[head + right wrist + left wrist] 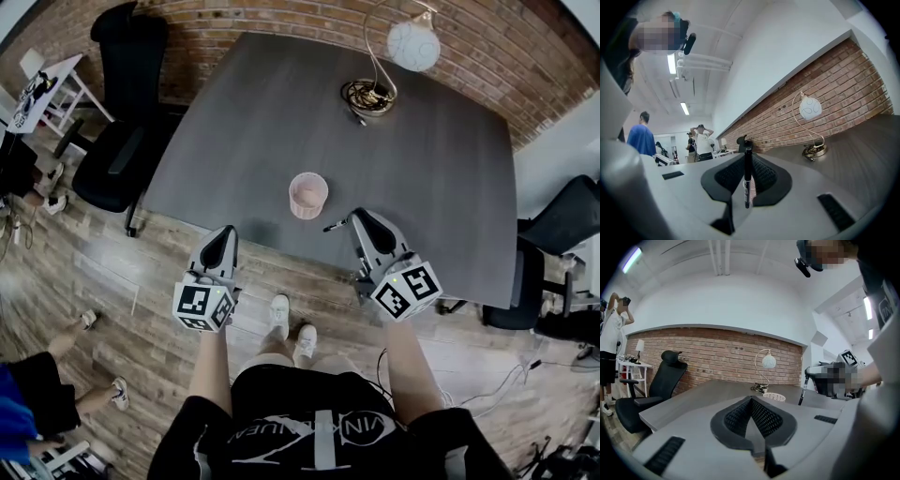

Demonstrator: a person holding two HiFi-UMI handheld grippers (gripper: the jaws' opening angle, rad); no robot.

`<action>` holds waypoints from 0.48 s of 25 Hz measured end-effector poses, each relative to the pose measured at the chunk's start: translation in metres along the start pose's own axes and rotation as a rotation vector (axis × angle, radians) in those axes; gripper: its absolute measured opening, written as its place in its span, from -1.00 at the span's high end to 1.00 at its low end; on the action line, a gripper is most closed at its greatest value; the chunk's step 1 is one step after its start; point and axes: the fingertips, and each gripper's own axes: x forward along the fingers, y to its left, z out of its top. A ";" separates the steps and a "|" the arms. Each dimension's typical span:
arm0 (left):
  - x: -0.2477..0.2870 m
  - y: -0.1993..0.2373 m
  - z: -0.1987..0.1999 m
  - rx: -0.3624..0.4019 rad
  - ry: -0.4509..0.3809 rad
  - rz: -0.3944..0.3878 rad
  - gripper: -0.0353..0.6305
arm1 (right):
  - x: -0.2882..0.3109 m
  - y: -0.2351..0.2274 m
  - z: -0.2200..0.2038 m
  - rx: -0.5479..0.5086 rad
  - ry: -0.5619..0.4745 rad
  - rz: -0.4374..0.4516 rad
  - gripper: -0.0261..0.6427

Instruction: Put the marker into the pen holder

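Observation:
A pink, round pen holder (307, 195) stands on the dark grey table (281, 112) near its front edge; in the left gripper view the holder (774, 397) shows as a pale rim. My right gripper (354, 221) is shut on a black marker (747, 177), which stands upright between the jaws. In the head view the marker (336, 225) sticks out leftward from the jaw tips, just right of the holder and level with the table's front edge. My left gripper (223, 238) is shut with nothing in it, held before the table's front edge, left of the holder.
A desk lamp with a white globe (413, 44) and a coiled brass base (367, 95) stands at the table's far side. Black office chairs sit at the left (122, 150) and at the right (562, 225). A person's legs (56, 375) show at the lower left on the wooden floor.

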 end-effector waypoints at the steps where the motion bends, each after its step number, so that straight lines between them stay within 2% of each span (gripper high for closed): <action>1: 0.003 0.002 0.001 0.000 0.001 -0.005 0.85 | 0.003 0.000 0.001 -0.001 0.001 -0.001 0.77; 12: 0.033 0.018 0.016 0.006 -0.006 -0.036 0.85 | 0.030 0.002 0.029 -0.012 -0.041 0.015 0.77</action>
